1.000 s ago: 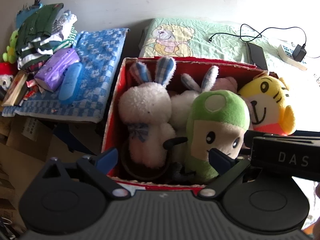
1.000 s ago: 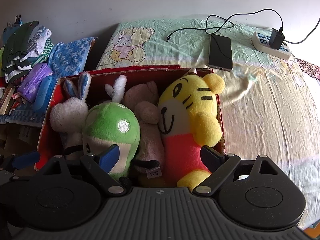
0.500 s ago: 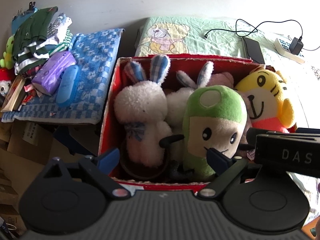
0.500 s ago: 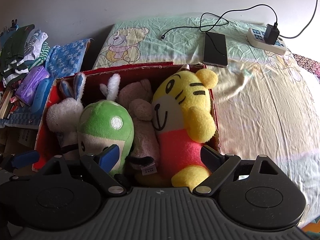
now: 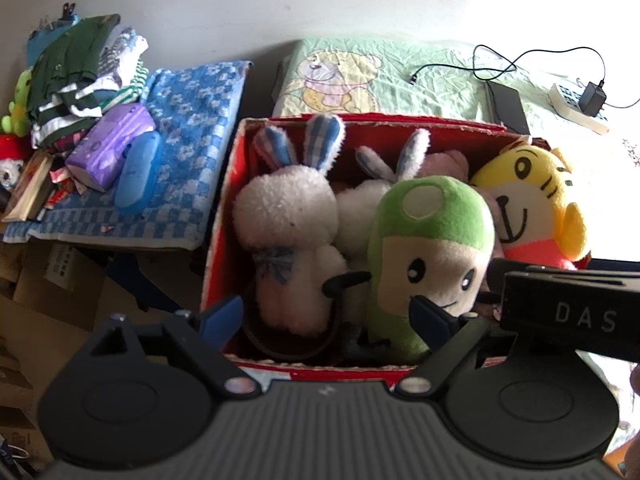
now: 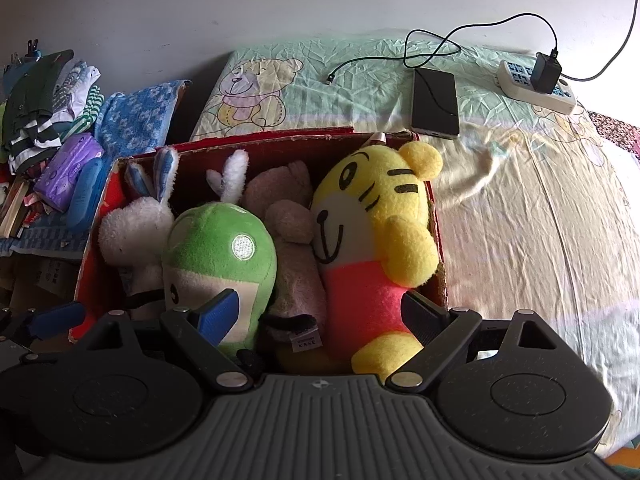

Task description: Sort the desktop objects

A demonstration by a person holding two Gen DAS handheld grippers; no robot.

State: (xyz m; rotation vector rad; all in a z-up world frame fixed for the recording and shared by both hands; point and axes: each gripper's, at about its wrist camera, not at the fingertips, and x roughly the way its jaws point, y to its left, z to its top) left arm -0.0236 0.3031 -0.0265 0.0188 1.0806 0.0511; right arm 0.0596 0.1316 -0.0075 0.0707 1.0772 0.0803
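Observation:
A red cardboard box [image 5: 224,216] [image 6: 92,248] holds several plush toys: a white rabbit [image 5: 288,216] [image 6: 132,232], a green-capped doll [image 5: 432,240] [image 6: 220,248], a pinkish-brown toy [image 6: 288,216] and a yellow tiger [image 5: 528,200] [image 6: 372,224]. My left gripper [image 5: 326,316] hovers open over the box's near edge, nothing between its fingers. My right gripper [image 6: 320,316] also stands open above the box's near side, its fingers spread across the green doll and the tiger without gripping them.
A black phone [image 6: 435,102] with a cable and a white power strip [image 6: 536,86] lie on the bear-print sheet [image 6: 256,88] behind the box. At the left, a blue checkered towel [image 5: 192,152] carries a purple pack [image 5: 110,152], a blue case and folded clothes [image 5: 76,76].
Both cameras have drawn back and lifted slightly, so the box sits a little lower and farther away. Both grippers stay open; the toys have not moved.

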